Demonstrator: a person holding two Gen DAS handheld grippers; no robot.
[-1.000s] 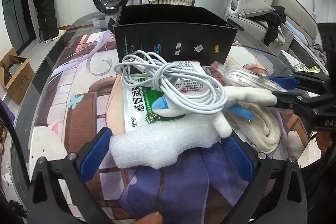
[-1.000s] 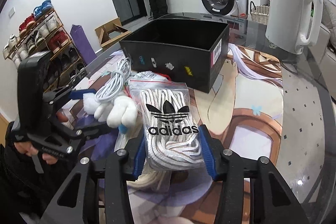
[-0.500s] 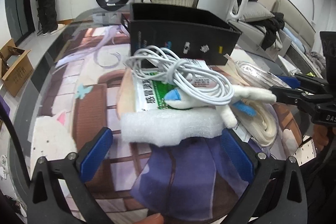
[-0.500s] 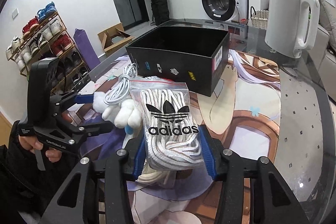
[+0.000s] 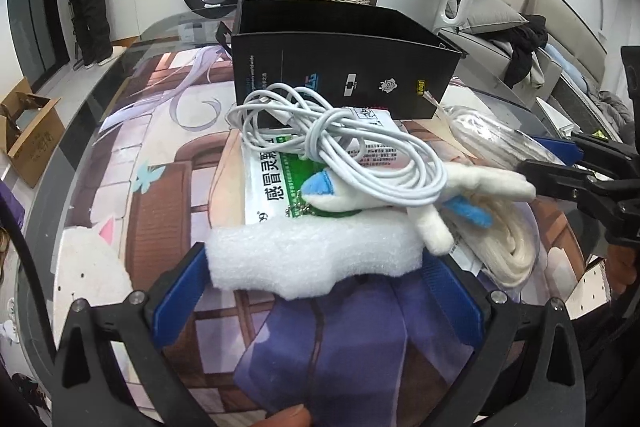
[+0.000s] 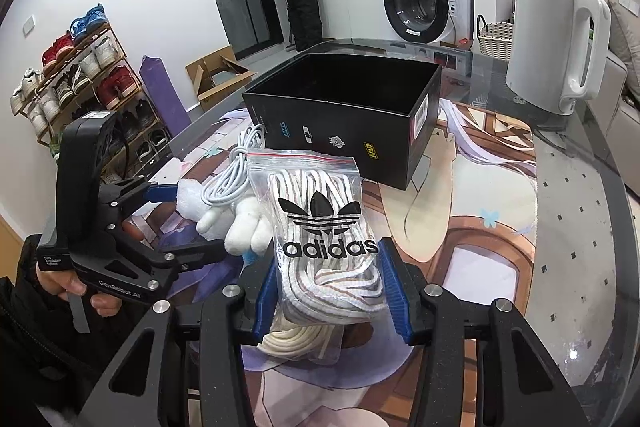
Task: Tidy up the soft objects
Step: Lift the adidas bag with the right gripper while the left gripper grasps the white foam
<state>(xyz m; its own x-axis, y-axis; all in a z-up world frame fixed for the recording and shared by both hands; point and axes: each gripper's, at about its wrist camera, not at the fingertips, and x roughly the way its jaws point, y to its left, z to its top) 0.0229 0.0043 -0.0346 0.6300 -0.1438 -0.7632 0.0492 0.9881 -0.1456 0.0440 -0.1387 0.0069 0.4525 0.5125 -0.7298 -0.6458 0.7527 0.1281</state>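
Left wrist view: left gripper [image 5: 316,277] fingers clamp a white foam block [image 5: 316,257]; right gripper [image 6: 328,293] fingers pinch a clear zip bag of white laces [image 6: 324,231].

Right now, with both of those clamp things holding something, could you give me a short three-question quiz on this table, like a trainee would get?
1. True or false: the black box already holds something.
2. What does the left gripper grip? A) white foam piece B) white cable C) kettle
3. Fill in: the right gripper is shut on the ______, printed with the adidas logo.

Key
1. False; the visible interior looks empty.
2. A
3. bag of laces
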